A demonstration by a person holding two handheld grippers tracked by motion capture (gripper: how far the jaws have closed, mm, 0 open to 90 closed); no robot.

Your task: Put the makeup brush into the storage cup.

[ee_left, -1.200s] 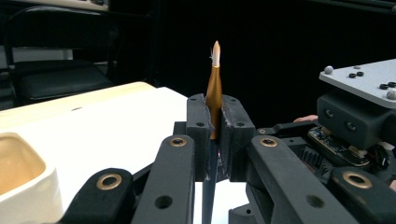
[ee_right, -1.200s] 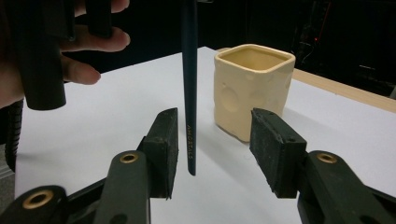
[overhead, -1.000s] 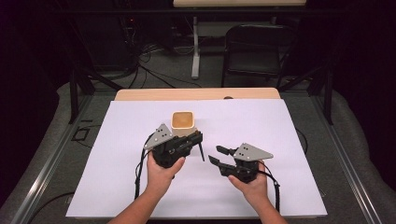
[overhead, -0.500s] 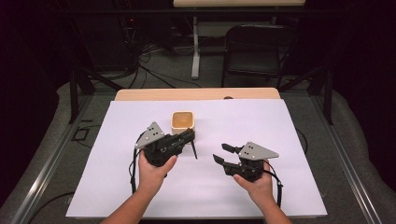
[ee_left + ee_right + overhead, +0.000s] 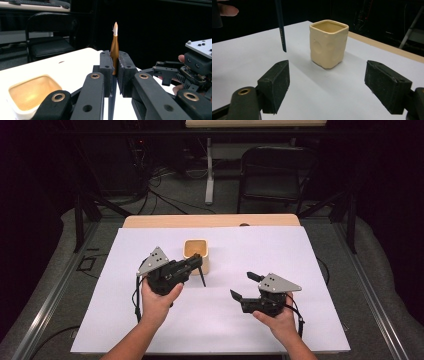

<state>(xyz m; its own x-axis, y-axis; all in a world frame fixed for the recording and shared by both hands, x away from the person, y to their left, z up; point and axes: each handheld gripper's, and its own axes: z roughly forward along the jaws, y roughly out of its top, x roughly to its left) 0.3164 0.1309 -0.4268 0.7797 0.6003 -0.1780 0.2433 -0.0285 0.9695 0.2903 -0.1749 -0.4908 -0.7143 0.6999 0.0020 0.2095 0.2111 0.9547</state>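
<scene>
My left gripper (image 5: 199, 263) is shut on a thin brush (image 5: 115, 47), whose gold ferrule and pale pointed tip stand up between the pads. Its dark handle (image 5: 201, 279) hangs down toward the white sheet, just right of a cream square cup (image 5: 195, 255). The cup (image 5: 30, 96) sits low and left of that gripper (image 5: 114, 66) and holds nothing I can see. My right gripper (image 5: 243, 285) is lower right on the sheet, pointing at the cup (image 5: 329, 43). Its jaws (image 5: 337, 87) have just been opening and stand wide with nothing between them. The brush handle (image 5: 280, 27) hangs ahead on the left.
A white sheet (image 5: 300, 260) covers the table, with a strip of bare wood (image 5: 210, 221) at the far edge. A black folding chair (image 5: 275, 175) and cables on the floor lie beyond. Cables trail from both grippers toward the near edge.
The left gripper has drifted left with the brush, now beside the cup. The right gripper's jaws have spread wider while that hand stayed put.
</scene>
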